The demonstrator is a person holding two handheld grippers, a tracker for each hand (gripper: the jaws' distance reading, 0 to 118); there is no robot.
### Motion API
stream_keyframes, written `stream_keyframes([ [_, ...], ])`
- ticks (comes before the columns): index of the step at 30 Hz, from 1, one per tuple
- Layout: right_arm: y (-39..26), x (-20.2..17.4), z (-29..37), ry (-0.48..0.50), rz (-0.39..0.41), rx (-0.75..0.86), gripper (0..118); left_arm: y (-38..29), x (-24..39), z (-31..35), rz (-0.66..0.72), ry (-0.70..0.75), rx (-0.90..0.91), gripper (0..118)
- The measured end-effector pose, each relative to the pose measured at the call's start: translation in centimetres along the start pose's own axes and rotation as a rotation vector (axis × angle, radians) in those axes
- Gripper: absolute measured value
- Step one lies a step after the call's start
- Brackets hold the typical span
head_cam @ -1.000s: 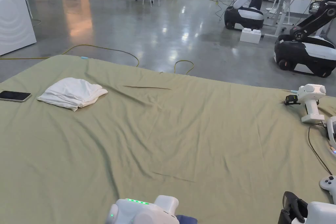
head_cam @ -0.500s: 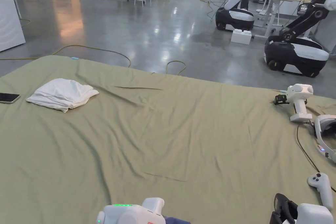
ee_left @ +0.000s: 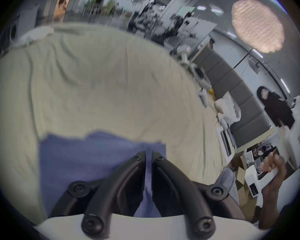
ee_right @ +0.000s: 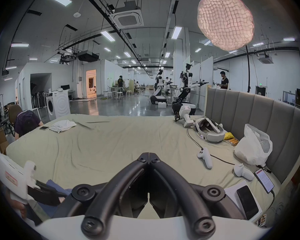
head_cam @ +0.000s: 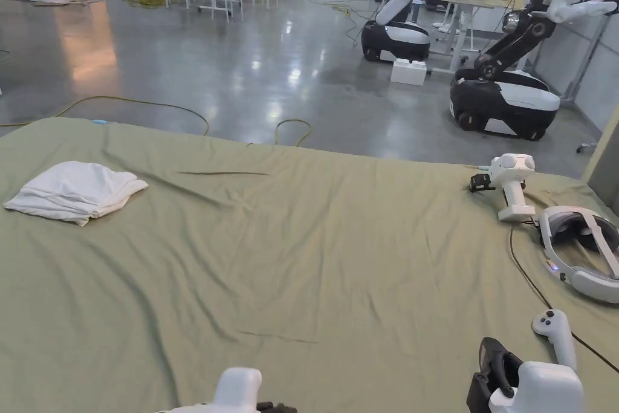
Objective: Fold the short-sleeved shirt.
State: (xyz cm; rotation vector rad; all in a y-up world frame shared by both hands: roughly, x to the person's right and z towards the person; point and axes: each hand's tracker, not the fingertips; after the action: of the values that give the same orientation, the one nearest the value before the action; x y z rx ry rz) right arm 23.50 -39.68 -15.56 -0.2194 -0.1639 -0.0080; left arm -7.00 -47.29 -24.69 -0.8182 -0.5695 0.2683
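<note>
The left hand-held gripper [ee_left: 148,154] has its jaws nearly together, a thin gap between the tips; blue cloth shows in that gap, but whether the jaws press on it cannot be told. That cloth is the blue shirt [ee_left: 93,157], lying at the near edge of the bed [head_cam: 314,251], bunched under and ahead of the gripper. The right hand-held gripper [ee_right: 149,154] has its jaw tips meeting with nothing between them, and it hangs above the bed's near edge, toward the right corner. From the right gripper view, the left gripper's white body sits low at the left with a scrap of the blue shirt beside it.

Farther out, the green sheet is wrinkled and mostly bare. A folded white cloth [head_cam: 75,190] lies near the far left corner. Along the right edge, by the grey headboard [ee_right: 249,108], lie a spare white gripper [head_cam: 511,184], a headset [head_cam: 580,251], a white controller [head_cam: 553,329] and a white plastic bag [ee_right: 253,145].
</note>
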Motion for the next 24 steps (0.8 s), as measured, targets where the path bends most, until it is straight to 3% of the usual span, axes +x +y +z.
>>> stream_keyframes([
  [5,1.7,-1.0,0.9,-0.053,-0.006,0.158,0,3.1,0.9,6.4,-0.155,0.072,0.341,9],
  [8,2.7,-1.4,1.3,-0.062,-0.008,0.225,0,3.8,1.6,9.3,-0.300,0.213,0.537,9],
  [12,3.5,-2.1,1.0,-0.058,0.015,0.233,0,5.1,2.2,11.2,-0.382,0.429,0.633,9],
  [17,3.9,-2.5,-0.2,-0.037,-0.003,0.217,0,6.0,1.7,12.0,-0.378,0.587,0.769,9],
  [24,4.1,-3.0,-1.7,-0.028,0.008,0.194,0,7.2,-1.6,11.4,-0.253,0.492,0.700,9],
])
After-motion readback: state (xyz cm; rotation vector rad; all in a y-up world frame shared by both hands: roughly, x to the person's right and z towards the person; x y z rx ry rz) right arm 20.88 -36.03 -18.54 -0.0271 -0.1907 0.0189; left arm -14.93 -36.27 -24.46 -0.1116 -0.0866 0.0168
